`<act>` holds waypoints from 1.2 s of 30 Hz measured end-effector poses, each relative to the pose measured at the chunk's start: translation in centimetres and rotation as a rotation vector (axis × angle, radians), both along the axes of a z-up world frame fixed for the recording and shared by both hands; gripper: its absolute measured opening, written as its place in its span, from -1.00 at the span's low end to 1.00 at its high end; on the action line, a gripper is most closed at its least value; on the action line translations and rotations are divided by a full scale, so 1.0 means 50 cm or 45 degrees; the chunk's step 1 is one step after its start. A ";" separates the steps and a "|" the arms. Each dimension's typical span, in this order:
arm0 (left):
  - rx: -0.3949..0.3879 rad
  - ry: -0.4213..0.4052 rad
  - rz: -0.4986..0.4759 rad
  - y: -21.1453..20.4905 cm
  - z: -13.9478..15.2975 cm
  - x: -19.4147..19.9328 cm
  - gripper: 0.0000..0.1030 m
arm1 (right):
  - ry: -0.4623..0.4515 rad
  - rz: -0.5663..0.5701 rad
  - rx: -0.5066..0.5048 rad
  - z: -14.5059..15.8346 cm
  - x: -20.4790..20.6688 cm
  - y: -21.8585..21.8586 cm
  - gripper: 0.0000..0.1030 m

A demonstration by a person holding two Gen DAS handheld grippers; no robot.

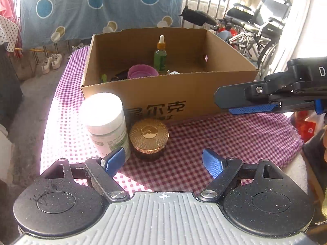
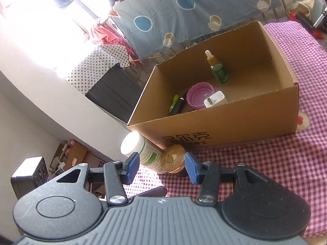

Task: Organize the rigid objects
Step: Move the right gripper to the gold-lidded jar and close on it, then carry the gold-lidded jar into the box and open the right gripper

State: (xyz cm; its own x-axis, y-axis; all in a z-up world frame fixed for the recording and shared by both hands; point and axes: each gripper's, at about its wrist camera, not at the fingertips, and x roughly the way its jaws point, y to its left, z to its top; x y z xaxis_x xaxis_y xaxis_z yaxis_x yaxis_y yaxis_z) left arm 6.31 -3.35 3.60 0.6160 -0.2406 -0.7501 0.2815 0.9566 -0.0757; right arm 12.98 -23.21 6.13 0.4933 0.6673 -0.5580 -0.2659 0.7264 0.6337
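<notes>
A white bottle (image 1: 106, 122) with a green label and a low gold-lidded jar (image 1: 148, 137) stand side by side on the pink checked cloth (image 1: 214, 138), against the front wall of an open cardboard box (image 1: 204, 94). My left gripper (image 1: 163, 161) is open just short of the jar, nothing between its fingers. My right gripper (image 1: 224, 105) reaches in from the right near the box's front corner. In the right wrist view the right gripper (image 2: 162, 164) is open, with the bottle (image 2: 147, 153) and jar (image 2: 172, 161) farther ahead. The box (image 2: 245, 118) holds a green dropper bottle (image 2: 218, 69), a pink bowl (image 2: 201, 95) and small items.
The cloth-covered table (image 1: 61, 106) drops off at its left edge close to the bottle. A blue dotted sheet (image 1: 92, 10) hangs behind the box. Wheelchairs (image 1: 255, 20) stand at the back right, shoes (image 1: 51, 61) on the floor at left. A black device (image 2: 30, 173) sits lower left.
</notes>
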 end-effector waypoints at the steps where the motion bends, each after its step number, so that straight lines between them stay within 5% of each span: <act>1: 0.022 -0.019 -0.008 -0.007 -0.020 -0.005 0.61 | 0.009 -0.004 0.000 -0.015 0.004 0.010 -0.06; 7: 0.120 -0.096 0.016 -0.033 -0.097 0.023 0.48 | 0.064 0.035 -0.059 -0.076 0.057 0.066 -0.12; 18: 0.059 -0.096 0.014 -0.026 -0.129 0.087 0.39 | 0.176 0.125 -0.074 -0.140 0.136 0.105 -0.10; 31: -0.007 -0.117 -0.262 -0.094 -0.125 0.060 0.39 | 0.188 -0.036 -0.101 -0.125 0.040 -0.021 -0.10; 36: 0.044 -0.143 -0.261 -0.106 -0.123 0.069 0.39 | 0.162 -0.122 -0.097 -0.126 0.019 -0.055 -0.10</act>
